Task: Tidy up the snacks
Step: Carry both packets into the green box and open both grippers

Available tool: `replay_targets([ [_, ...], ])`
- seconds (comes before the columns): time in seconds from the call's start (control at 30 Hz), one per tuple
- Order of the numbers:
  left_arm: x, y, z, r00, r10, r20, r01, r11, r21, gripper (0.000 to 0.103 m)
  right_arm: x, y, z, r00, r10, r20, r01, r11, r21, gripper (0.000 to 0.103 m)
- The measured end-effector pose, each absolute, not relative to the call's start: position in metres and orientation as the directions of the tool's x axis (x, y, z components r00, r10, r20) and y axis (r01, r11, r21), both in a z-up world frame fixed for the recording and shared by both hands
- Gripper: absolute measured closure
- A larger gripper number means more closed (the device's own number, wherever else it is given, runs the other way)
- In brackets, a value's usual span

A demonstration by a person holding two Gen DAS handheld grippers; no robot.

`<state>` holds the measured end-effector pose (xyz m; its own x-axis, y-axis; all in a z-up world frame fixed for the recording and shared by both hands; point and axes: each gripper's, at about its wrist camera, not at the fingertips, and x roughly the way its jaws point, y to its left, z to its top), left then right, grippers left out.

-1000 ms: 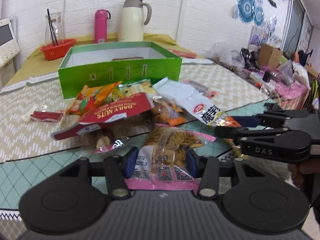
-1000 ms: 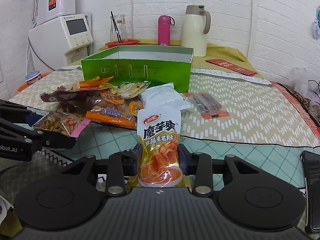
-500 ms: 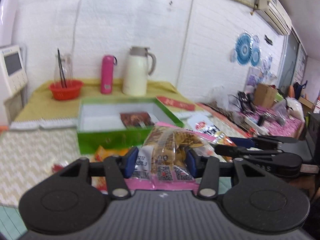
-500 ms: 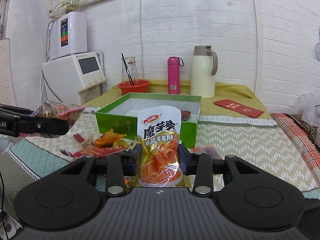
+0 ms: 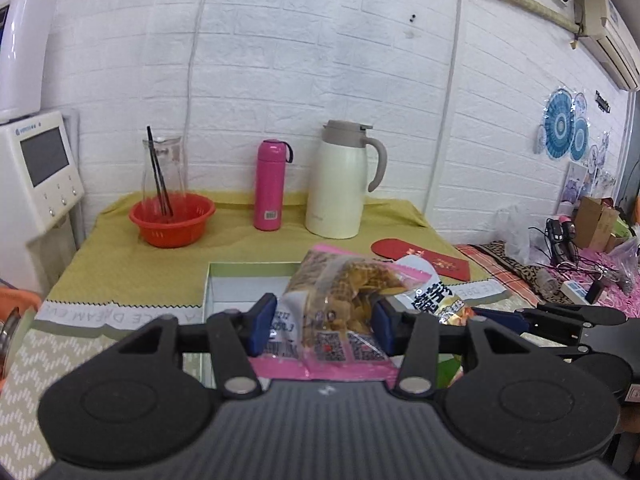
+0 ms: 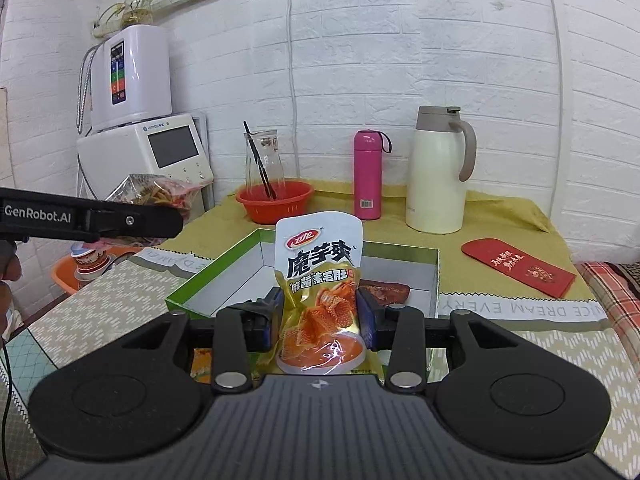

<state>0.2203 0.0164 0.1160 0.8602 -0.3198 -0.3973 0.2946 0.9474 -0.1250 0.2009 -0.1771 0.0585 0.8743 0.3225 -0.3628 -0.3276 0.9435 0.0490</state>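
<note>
My left gripper [image 5: 322,326] is shut on a clear pink-edged bag of yellow crisps [image 5: 344,292], held in the air over the near side of the green box [image 5: 224,276]. My right gripper [image 6: 320,316] is shut on a white and orange konjac snack pouch [image 6: 320,280], held upright above the green box [image 6: 436,276]. A dark red snack packet [image 6: 390,292] lies inside the box at the right. The left gripper with its bag [image 6: 156,194] shows at the left of the right wrist view; the right gripper [image 5: 560,320] shows at the right of the left wrist view.
Behind the box on the yellow cloth stand a red basket with a glass jug [image 6: 274,200], a pink bottle [image 6: 368,174] and a cream thermos jug [image 6: 438,172]. A red envelope [image 6: 520,266] lies at the right. A white appliance [image 6: 164,152] stands at the left.
Both grippers have risen from the snack pile on the table and moved forward to the green box, each still holding its bag.
</note>
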Motion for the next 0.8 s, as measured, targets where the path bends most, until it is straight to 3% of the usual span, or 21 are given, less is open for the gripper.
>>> replay_targets([
  [0.33,0.308,0.018,0.080,0.829,-0.265,-0.492,0.222,0.964,-0.145,0.055,0.284,-0.165,0.036,0.835,0.302,-0.460,-0.297,0.951,0.085,0.036],
  [0.63,0.336,0.019,0.056,0.799,-0.241,-0.550,0.205,0.971,-0.126,0.054,0.317,-0.150,0.012,0.786,0.300,-0.540,-0.313,0.947,0.071,0.035],
  [0.73,0.339,0.017,0.054,0.795,-0.255,-0.550,0.224,0.967,-0.124,0.047,0.321,-0.144,0.009,0.782,0.296,-0.549,-0.332,0.943,0.036,0.021],
  [0.77,0.338,0.018,0.054,0.805,-0.260,-0.534,0.227,0.965,-0.128,0.033,0.320,-0.142,0.008,0.783,0.285,-0.552,-0.338,0.941,0.006,0.010],
  [0.8,0.335,0.018,0.055,0.819,-0.254,-0.514,0.216,0.967,-0.133,0.025,0.319,-0.138,0.007,0.793,0.271,-0.546,-0.346,0.937,-0.038,0.000],
])
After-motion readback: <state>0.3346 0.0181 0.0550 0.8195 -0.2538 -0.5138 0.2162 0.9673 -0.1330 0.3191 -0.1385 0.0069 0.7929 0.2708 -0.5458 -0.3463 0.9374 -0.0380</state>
